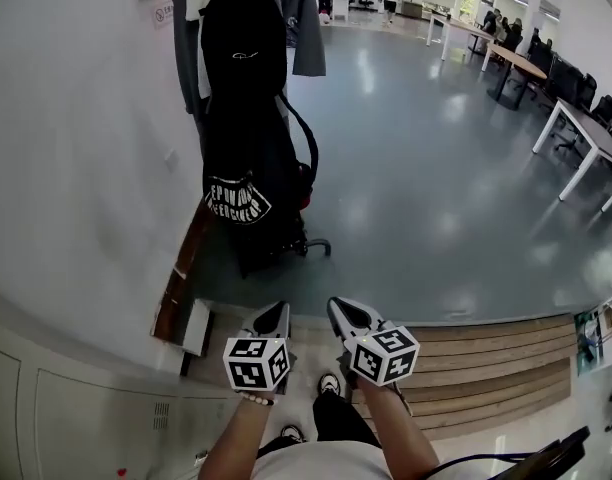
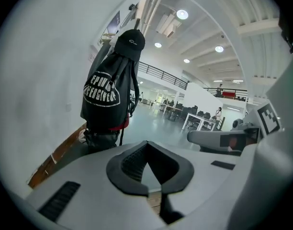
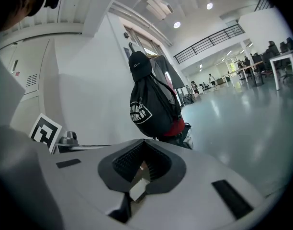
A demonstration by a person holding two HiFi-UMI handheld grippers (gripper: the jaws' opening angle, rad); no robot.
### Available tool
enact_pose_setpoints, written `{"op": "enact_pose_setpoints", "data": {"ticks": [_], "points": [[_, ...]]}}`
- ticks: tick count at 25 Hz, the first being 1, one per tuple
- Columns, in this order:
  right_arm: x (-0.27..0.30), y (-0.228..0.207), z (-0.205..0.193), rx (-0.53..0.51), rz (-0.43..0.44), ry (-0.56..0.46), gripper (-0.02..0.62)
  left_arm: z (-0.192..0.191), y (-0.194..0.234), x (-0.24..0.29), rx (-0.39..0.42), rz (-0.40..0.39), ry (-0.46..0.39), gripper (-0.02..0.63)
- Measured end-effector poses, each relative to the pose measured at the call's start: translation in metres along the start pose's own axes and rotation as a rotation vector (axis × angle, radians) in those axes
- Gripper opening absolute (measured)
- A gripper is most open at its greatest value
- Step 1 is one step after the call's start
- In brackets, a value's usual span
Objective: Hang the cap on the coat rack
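**Cap sits on top of the rack, both grippers empty**

My left gripper (image 1: 276,313) and right gripper (image 1: 343,308) hang side by side, low and near my body. Each has its jaws pressed together on nothing.

The cap (image 1: 243,30) is well ahead of the fingertips and above them. It crowns the coat rack (image 1: 318,247), over a black drawstring bag (image 1: 242,173). From here the hanging looks done.

I judge the cap light and soft in the crown, stiffer at the brim. It should slide off easily if knocked. If it needs resetting, I would pinch the brim edge or the crown's rim rather than squash the top.

The wall (image 1: 76,168) runs close on the left of my left fingers, beside the rack, so there is little room that side. Right of my right fingers the grey floor (image 1: 426,188) lies open, with the desks (image 1: 576,118) well apart. Below the fingertips a wooden step (image 1: 486,353) ends in an edge before the floor.
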State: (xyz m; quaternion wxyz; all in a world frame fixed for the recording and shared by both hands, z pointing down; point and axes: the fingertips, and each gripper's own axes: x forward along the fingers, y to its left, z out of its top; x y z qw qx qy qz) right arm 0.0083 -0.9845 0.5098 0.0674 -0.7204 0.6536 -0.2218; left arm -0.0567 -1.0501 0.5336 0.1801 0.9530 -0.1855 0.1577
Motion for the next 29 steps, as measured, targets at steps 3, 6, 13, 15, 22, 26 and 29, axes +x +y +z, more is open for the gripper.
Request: {"op": "enact_pose_setpoints", "data": {"ticks": [3, 6, 13, 15, 22, 26, 29], "points": [[-0.023, 0.024, -0.022, 0.022, -0.014, -0.008, 0.002, -0.009, -0.005, -0.030, 0.008, -0.029, -0.010, 0.003], [-0.042, 0.047, -0.044, 0.050, -0.017, 0.007, 0.002, -0.018, -0.009, -0.059, 0.002, -0.045, -0.013, 0.003], [-0.062, 0.081, -0.040, 0.038, 0.008, -0.015, 0.002, -0.019, -0.028, -0.098, 0.009, -0.052, -0.044, 0.003], [-0.058, 0.090, -0.034, 0.029, 0.032, -0.012, 0.002, -0.017, -0.025, -0.104, 0.004, -0.033, -0.050, 0.003], [-0.067, 0.085, -0.031, 0.039, 0.054, 0.009, 0.002, -0.012, -0.038, -0.099, -0.009, -0.023, -0.064, 0.003], [-0.072, 0.080, -0.033, 0.041, 0.051, 0.019, 0.002, -0.017, -0.051, -0.094, -0.009, -0.038, -0.052, 0.003], [-0.072, 0.081, -0.037, 0.050, 0.058, 0.031, 0.002, -0.020, -0.053, -0.094, -0.011, -0.035, -0.041, 0.003]]}}
